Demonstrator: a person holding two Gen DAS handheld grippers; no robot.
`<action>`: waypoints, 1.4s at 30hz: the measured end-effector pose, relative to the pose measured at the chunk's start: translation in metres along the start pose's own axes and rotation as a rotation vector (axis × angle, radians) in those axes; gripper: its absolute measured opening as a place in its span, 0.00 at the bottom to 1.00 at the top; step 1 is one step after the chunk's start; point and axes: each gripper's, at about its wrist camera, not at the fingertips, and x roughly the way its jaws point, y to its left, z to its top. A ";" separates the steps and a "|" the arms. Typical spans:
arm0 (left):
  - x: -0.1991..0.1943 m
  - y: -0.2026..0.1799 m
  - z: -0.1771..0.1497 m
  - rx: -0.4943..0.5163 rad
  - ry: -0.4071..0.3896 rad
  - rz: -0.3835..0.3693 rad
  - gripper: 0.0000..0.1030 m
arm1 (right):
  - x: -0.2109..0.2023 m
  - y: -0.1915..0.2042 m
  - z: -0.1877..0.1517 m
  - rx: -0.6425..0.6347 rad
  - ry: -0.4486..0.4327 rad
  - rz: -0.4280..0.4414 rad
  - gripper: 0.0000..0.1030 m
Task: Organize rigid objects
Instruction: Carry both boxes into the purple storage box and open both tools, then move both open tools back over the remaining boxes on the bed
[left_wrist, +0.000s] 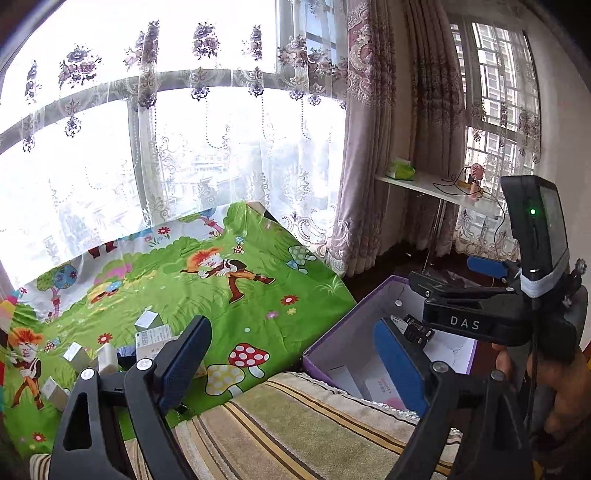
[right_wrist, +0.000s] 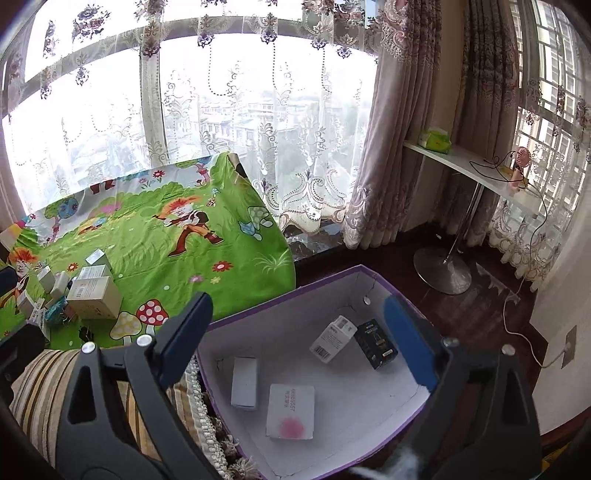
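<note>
A purple box (right_wrist: 280, 295) with a white inside stands on the dark floor. It holds a plain white carton (right_wrist: 244, 382), a white carton with a pink mark (right_wrist: 290, 411), a labelled white carton (right_wrist: 330, 339) and a black carton (right_wrist: 375, 343). My right gripper (right_wrist: 299, 339) hovers above it, open, with nothing between its blue pads. Several small cartons (right_wrist: 92, 295) lie in a heap on the green cartoon cloth (right_wrist: 177, 266). My left gripper (left_wrist: 291, 362) is open and empty above a striped cushion (left_wrist: 295, 424), between the heap of cartons (left_wrist: 147, 332) and the purple box (left_wrist: 332, 343).
The striped cushion (right_wrist: 40, 387) lies between cloth and box. A white shelf (right_wrist: 480, 173) on a chrome stand (right_wrist: 441, 267) carries a green tissue pack (right_wrist: 436, 141) and a pink fan (right_wrist: 519, 162). A white cable (right_wrist: 517, 325) runs to a wall socket (right_wrist: 569, 347). Lace curtains hang behind.
</note>
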 end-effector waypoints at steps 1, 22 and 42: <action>-0.005 0.001 0.001 0.012 -0.042 0.014 0.91 | -0.004 0.003 0.002 -0.011 -0.022 -0.003 0.95; -0.038 0.166 0.046 -0.156 -0.132 0.293 0.95 | -0.027 0.084 0.065 -0.060 -0.223 0.228 0.98; -0.003 0.358 -0.063 -0.643 0.012 0.520 0.93 | 0.077 0.242 0.070 0.005 0.013 0.442 0.98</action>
